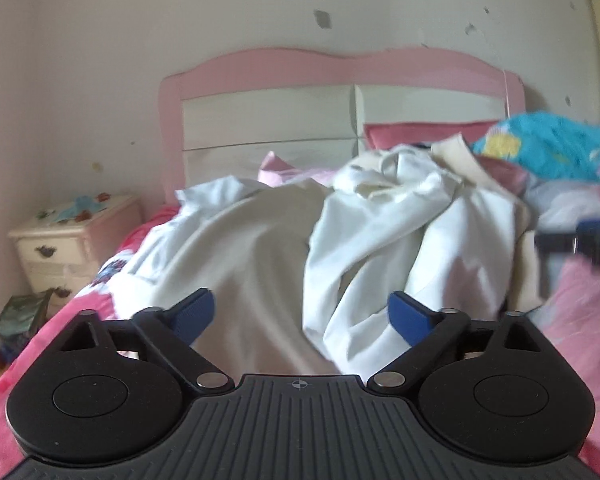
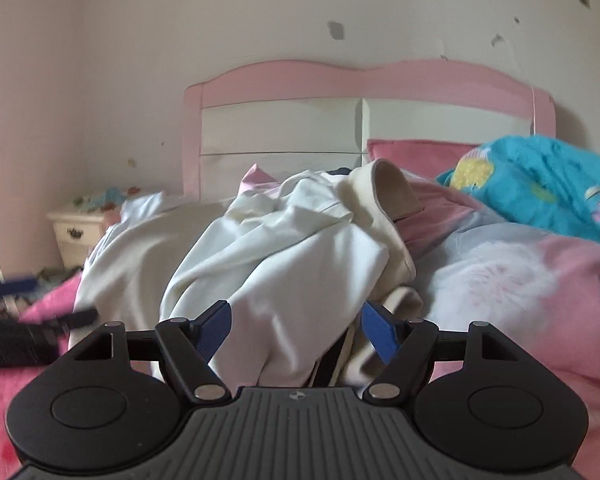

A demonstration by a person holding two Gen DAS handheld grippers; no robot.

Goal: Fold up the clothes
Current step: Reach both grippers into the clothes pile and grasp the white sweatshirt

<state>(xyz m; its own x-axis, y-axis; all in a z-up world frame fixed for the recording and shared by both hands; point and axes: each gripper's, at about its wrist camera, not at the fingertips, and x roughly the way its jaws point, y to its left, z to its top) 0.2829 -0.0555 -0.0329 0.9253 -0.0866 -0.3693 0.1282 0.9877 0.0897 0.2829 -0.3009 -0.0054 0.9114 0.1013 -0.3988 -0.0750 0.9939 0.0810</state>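
A heap of white clothes (image 1: 284,240) lies crumpled across the middle of the bed (image 1: 580,320), spreading left toward the bed's edge and rising into folds near the pink headboard (image 1: 340,64). It is creased all over, with a cream garment (image 2: 384,200) draped on its right side. To the right the pink bedcover is bare, and a turquoise patterned quilt (image 2: 548,176) is bunched at the far right. Left of the bed stands a cream nightstand (image 1: 72,240), drawers closed, with bits scattered on top. My left hand-held gripper (image 1: 300,316) is released, its blue pads wide apart over the white cloth, nothing between them. My right hand-held gripper (image 2: 296,332) is likewise released above the heap's near end, empty.
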